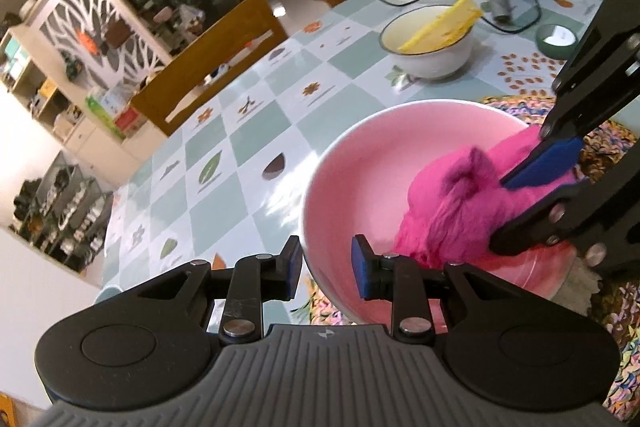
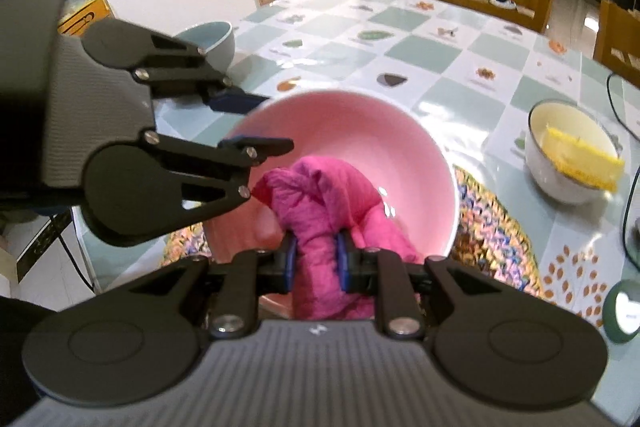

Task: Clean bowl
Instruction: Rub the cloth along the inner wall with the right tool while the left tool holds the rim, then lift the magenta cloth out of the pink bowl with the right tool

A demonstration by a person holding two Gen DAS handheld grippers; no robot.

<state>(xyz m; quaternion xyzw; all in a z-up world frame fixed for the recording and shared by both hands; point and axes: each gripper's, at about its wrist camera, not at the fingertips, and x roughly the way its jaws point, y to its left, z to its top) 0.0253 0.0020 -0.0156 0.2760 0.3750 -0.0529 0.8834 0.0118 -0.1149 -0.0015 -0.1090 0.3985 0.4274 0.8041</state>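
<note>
A smooth, glossy pink bowl (image 2: 352, 131) with a round rim sits tilted on a braided, many-coloured mat (image 2: 492, 227), which lies on the shiny surface (image 2: 400, 27) covered in a pale green and white check printed with leaves and flowers. Inside the bowl lies a crumpled, soft magenta cloth (image 2: 320, 203), bunched into folds.

The right gripper (image 2: 317, 259) points steeply down into the bowl, its blue-padded jaws closed tight on a thick fold of the cloth. The left gripper (image 1: 326, 263) angles down from the bowl's other side, its jaws clamped across the rim, one blue pad outside the wall and one inside.

Farther off stand a white bowl (image 1: 430, 43) with a dark rim, holding a flat yellow sponge (image 1: 444, 25) propped slantwise, and a grey-blue bowl (image 2: 212, 39). Wooden chairs (image 1: 208, 67) ring the surface.
</note>
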